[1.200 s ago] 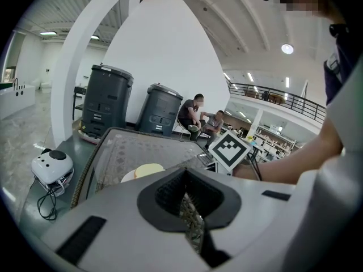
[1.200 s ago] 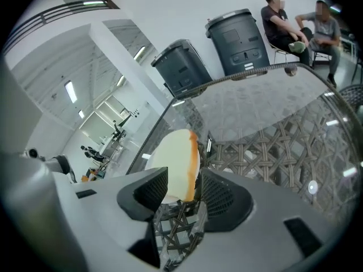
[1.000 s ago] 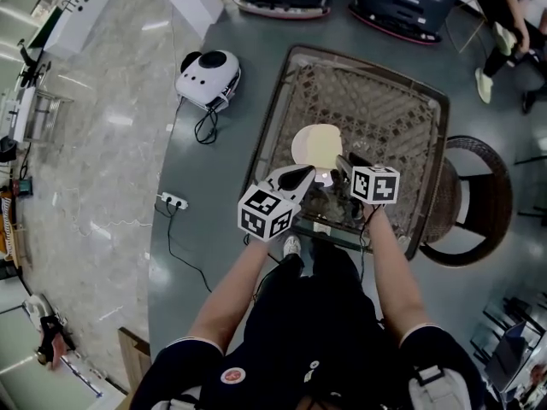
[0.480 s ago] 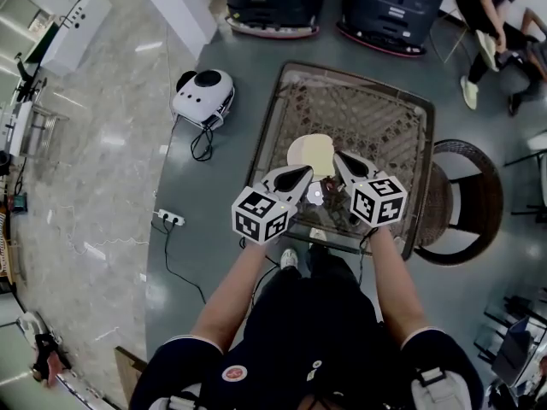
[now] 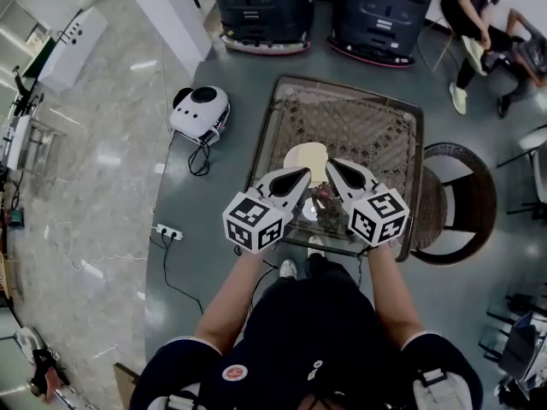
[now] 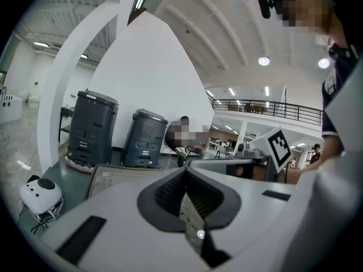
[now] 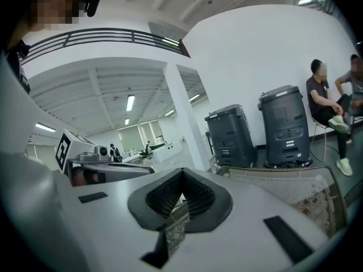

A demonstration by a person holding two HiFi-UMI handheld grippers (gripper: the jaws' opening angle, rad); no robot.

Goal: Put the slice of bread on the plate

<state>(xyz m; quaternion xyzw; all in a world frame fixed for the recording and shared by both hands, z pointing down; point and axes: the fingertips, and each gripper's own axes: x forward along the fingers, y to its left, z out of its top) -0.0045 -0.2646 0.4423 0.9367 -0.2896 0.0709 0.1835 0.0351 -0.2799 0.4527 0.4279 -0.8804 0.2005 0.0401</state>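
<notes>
White left gripper, right gripper; black-white marker cubes; dark short-sleeved shirt, white sleeve trim.

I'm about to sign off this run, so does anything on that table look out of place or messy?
Nothing stands out. The bread slice lies on the plate, inside its rim, and the plate sits on the table, clear of its edges. The left gripper and right gripper are both shut and empty above it.

Left tongs and right tongs hover side by side over the table near the plate bearing bread.
</notes>
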